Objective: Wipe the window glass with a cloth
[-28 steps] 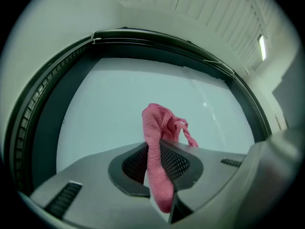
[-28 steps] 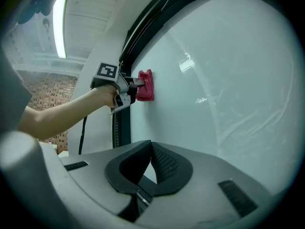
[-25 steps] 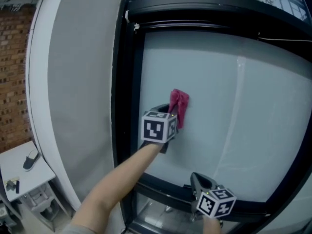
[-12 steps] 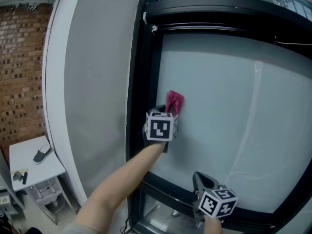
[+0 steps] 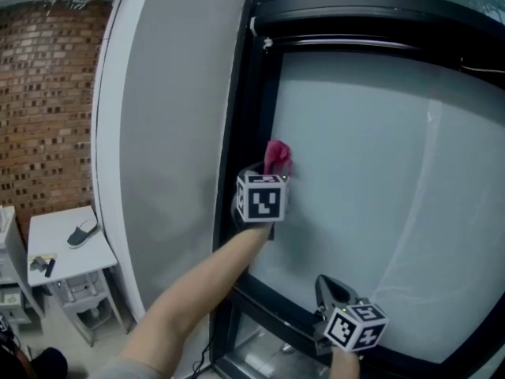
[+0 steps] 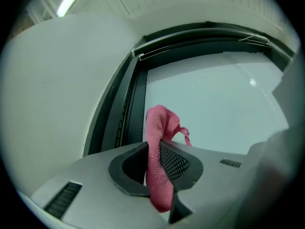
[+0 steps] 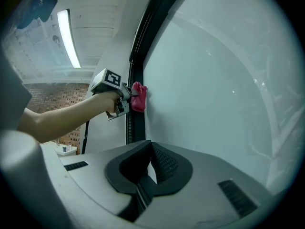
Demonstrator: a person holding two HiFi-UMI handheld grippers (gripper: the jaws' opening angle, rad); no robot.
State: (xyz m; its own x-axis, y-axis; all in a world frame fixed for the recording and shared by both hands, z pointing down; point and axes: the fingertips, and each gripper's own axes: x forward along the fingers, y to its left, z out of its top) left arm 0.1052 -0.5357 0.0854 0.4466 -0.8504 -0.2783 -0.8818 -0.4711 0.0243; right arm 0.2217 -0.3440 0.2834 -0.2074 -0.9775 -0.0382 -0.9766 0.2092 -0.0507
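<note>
My right gripper [image 5: 327, 286] hangs low by the sill, jaws together on nothing. My left gripper [image 5: 267, 174] has slid toward the frame [image 5: 243, 109], clamping the cloth [image 5: 277, 156], which pokes past its jaws onto the glass [image 5: 379, 172].

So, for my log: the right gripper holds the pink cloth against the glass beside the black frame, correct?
No, the left gripper holds the pink cloth against the glass beside the black frame; the left gripper view shows this.

No lettering or numbers are legible; the left claw [image 5: 271, 172] and right claw [image 5: 327, 287] carry only square markers.
</note>
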